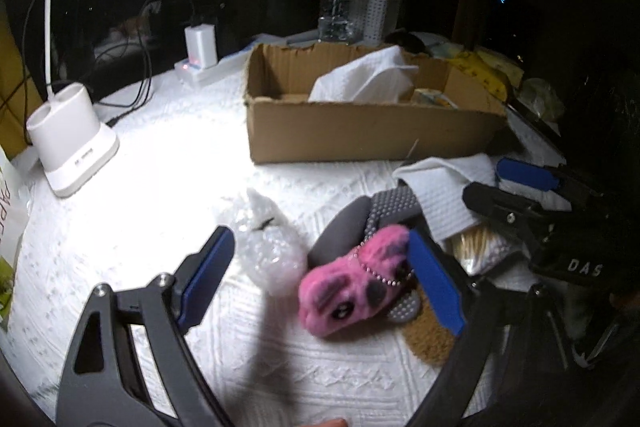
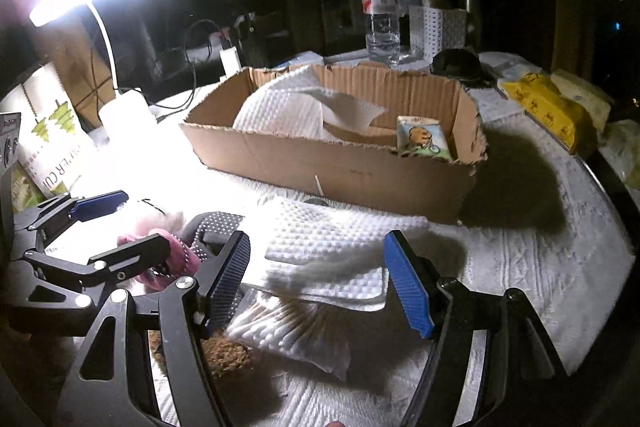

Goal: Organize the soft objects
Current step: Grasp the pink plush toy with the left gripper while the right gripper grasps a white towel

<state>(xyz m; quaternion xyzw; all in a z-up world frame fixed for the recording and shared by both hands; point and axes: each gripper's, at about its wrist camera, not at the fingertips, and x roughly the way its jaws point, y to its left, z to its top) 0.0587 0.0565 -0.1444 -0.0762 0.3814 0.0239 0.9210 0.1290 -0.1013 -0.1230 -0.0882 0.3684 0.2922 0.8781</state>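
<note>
A dark room surrounds a bench (image 1: 168, 187) covered in white textured cloth and lit by a desk lamp (image 1: 72, 143) at 9 o'clock in your left wrist view. Open cloth lies between the lamp base and the cardboard box (image 1: 360, 131) at 12 o'clock; in your right wrist view, bare cloth also runs at 3 o'clock out to the bench's dark edge. The near centre is crowded.

Your left claw (image 1: 320, 267) is spread wide and holds nothing; the pink plush toy (image 1: 352, 287) lies between its fingers, close against the right one, on top of a grey dotted sock (image 1: 384, 211). A clear plastic bag (image 1: 268, 247) sits just beside the toy at 9 o'clock.

Your right claw (image 2: 320, 283) is also wide open and empty, its fingers on either side of a folded white towel (image 2: 324, 247). A bag of cotton swabs (image 2: 288, 331) lies partly under the towel, with a brown fuzzy item (image 2: 228, 351) at 7 o'clock.

The box holds a crumpled white towel (image 2: 288, 111) on its left and a small tissue pack (image 2: 424, 139) in its right corner. Behind the box stand a water bottle (image 2: 380, 11) and a white perforated basket (image 2: 438, 27).
</note>
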